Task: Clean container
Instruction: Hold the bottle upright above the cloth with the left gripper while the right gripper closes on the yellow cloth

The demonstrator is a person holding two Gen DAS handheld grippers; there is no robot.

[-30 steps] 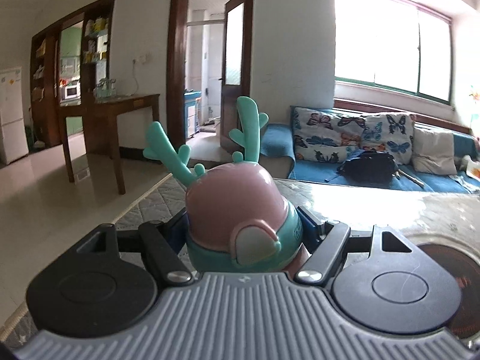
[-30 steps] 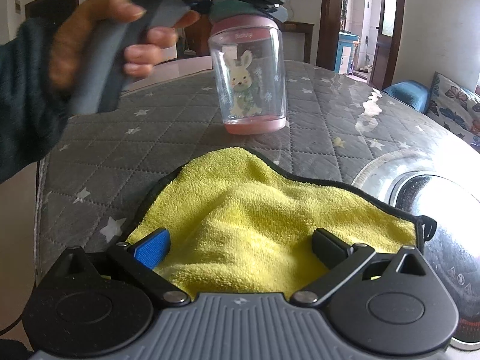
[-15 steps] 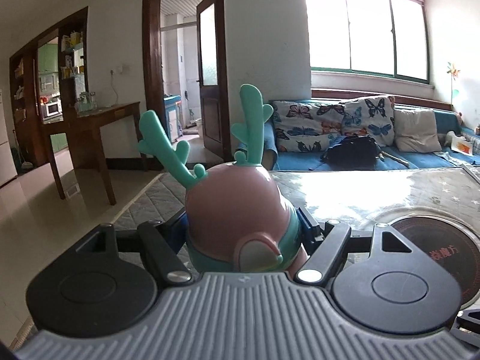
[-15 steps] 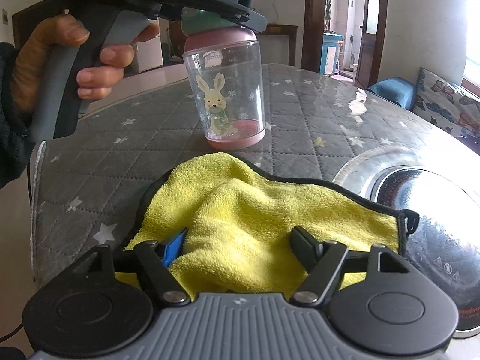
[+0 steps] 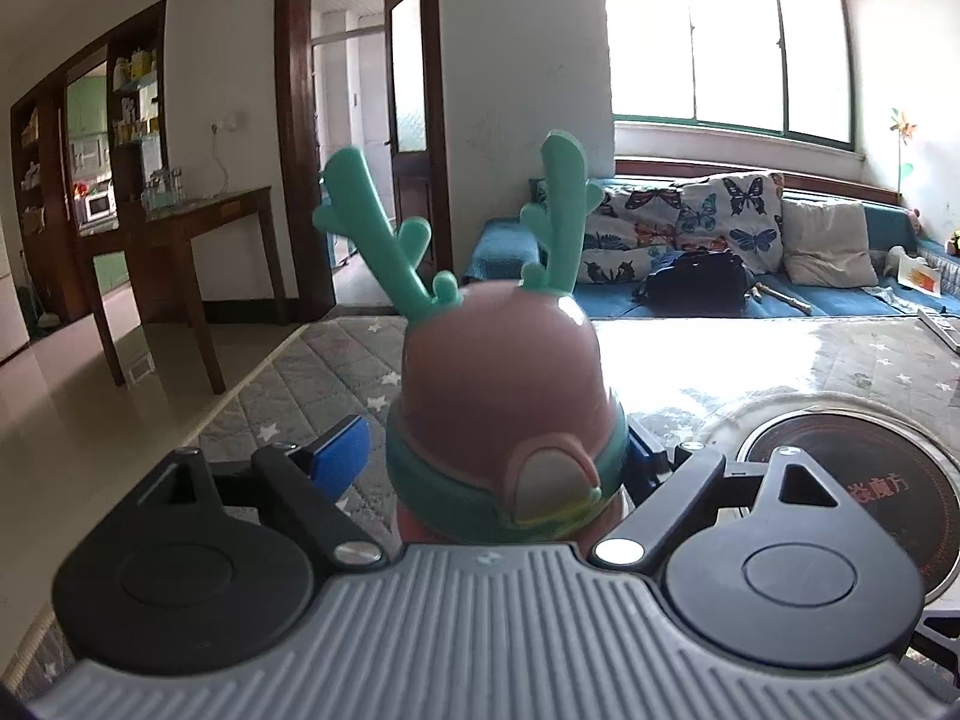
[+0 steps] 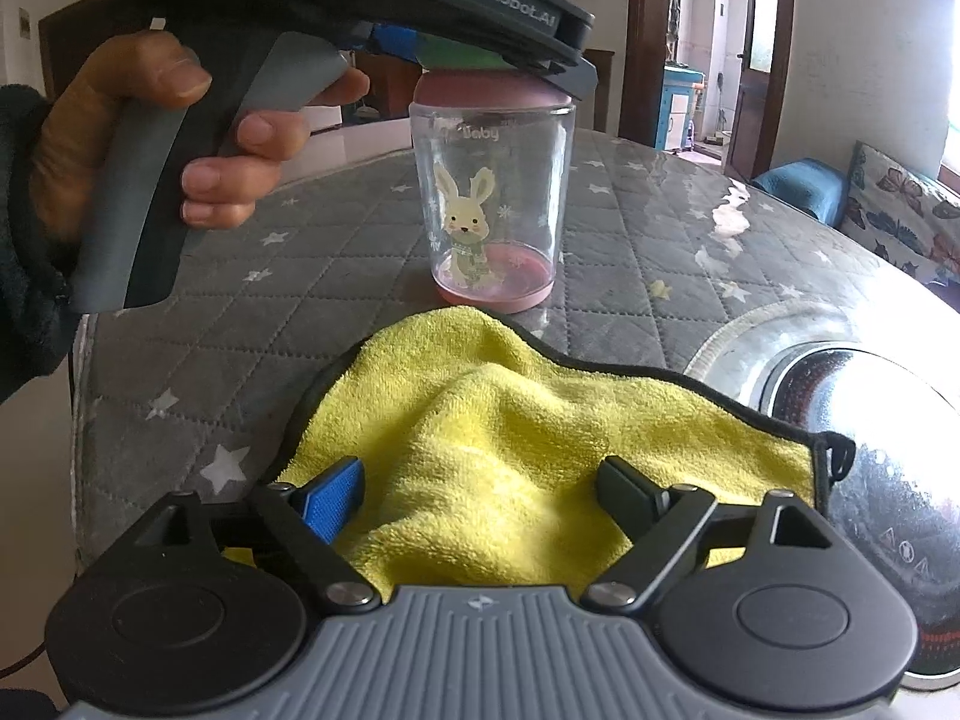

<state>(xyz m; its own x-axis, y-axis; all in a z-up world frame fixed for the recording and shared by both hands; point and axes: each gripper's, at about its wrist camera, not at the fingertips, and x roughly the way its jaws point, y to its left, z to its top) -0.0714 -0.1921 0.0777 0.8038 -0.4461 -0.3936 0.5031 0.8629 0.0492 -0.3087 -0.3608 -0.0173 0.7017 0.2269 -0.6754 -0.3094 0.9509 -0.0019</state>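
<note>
A clear baby cup point(image 6: 492, 210) with a rabbit print and pink base stands on the grey starred table cover point(image 6: 252, 312). Its pink lid point(image 5: 501, 396) has a teal band and teal antlers. My left gripper point(image 5: 498, 462) is around the lid; its left blue pad point(image 5: 339, 459) now stands clear of the lid, so the jaws are open. In the right wrist view the left gripper point(image 6: 480, 54) sits over the cup's top. My right gripper point(image 6: 480, 492) is open over a yellow cloth point(image 6: 510, 420) lying just in front of the cup.
A round induction cooktop point(image 5: 852, 480) is set into the table at the right and also shows in the right wrist view point(image 6: 870, 420). A blue sofa with cushions point(image 5: 720, 252) and a wooden side table point(image 5: 180, 252) stand beyond the table.
My left gripper's jaws have opened off the lid; the left pad now shows a gap. The cup stands on the table, nearer the cloth. The right gripper has stayed over the cloth.
</note>
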